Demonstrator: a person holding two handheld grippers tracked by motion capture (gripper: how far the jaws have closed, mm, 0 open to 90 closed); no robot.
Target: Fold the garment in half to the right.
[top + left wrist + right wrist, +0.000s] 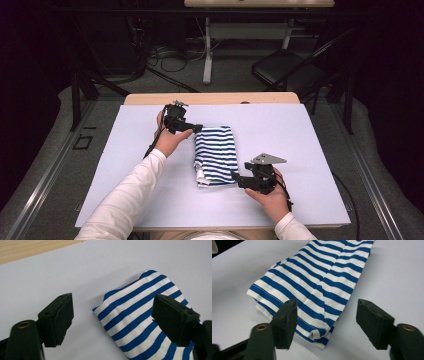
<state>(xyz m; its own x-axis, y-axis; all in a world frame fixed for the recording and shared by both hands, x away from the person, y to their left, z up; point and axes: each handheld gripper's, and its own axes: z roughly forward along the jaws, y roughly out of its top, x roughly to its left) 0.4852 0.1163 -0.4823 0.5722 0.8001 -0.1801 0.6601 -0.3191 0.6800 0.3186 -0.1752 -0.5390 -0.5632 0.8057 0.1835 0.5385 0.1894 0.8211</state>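
Both hand-held grippers released beside folded striped cloth (216, 155) on pale tabletop (300, 150), dark room behind.

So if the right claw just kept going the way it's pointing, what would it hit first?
Most likely the folded striped cloth: its near corner lies just ahead of the open right claw, partly between the jaws. Depth is hard to judge, so the claw might skim just over it to the table instead.

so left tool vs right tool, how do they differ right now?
The left tool sits at the far left corner of the folded striped cloth; the right tool is at its near right corner. The right tool carries a grey three-cornered plate; the left shows none. Both are open, gripping nothing.
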